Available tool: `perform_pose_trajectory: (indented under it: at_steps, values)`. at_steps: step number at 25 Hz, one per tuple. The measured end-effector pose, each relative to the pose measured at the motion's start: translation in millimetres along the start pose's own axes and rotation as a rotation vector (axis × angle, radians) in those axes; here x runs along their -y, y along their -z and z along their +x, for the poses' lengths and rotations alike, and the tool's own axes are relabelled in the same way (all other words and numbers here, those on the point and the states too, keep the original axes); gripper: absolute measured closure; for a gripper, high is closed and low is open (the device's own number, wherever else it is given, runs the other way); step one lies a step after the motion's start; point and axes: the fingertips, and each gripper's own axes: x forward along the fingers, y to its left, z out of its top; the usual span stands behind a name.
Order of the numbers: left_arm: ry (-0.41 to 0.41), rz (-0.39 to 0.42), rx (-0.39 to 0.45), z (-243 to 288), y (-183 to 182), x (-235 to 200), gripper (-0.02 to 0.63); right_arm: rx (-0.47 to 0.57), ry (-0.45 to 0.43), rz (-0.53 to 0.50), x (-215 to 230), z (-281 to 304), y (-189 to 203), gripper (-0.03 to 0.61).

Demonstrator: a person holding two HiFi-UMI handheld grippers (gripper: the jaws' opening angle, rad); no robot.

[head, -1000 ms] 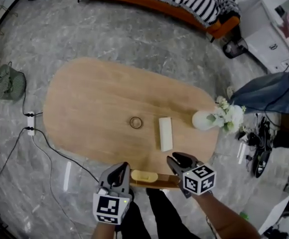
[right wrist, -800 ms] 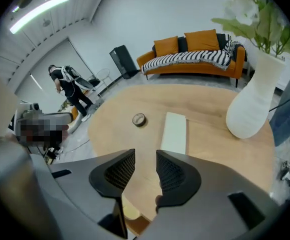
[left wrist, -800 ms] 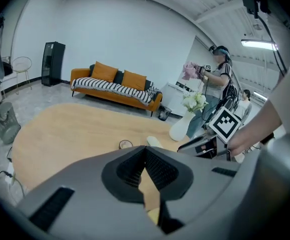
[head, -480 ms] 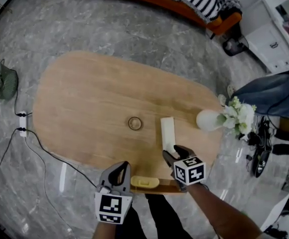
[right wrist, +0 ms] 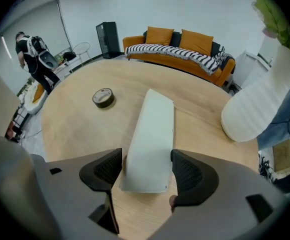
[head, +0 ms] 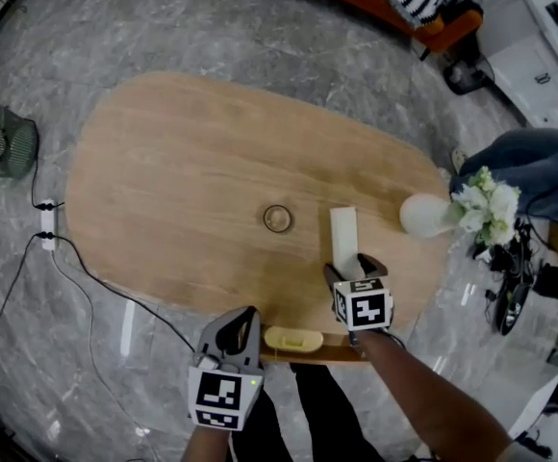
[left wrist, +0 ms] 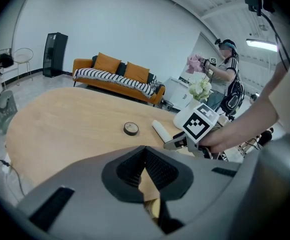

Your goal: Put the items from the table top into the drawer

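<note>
A tape roll (head: 277, 218) is set near the middle of the table (head: 183, 191), and a long box (head: 343, 234) is laid just to its right, apart from it. Farther right, a vase (head: 421, 216) is stood by the table's edge. A drawer (head: 332, 351) is held out under the near edge, with a small item (head: 293, 338) lying in it. On the floor at left, a fan (head: 3, 141) and a power strip (head: 48, 229) are placed. A sofa (left wrist: 107, 64) is seen beyond the far edge.

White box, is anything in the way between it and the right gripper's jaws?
No, nothing visible is in the way. The right gripper has just been opening its jaws, and the white box lies on the table right between them. The jaws do not seem to squeeze it yet.
</note>
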Motion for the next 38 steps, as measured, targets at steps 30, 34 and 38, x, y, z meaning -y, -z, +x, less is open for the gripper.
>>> perform_pose_trajectory:
  at_steps: [30, 34, 38]
  values:
    - [0.015, -0.056, -0.056, 15, 29, 19, 0.612, 0.036, -0.464, 0.268, 17, -19, -10, 0.36]
    - [0.013, -0.066, -0.061, 17, 29, 24, 0.612, 0.061, -0.461, 0.265, 30, -24, -17, 0.393]
    - [0.016, -0.064, -0.062, 17, 31, 26, 0.612, 0.059, -0.411, 0.24, 39, -23, -20, 0.403]
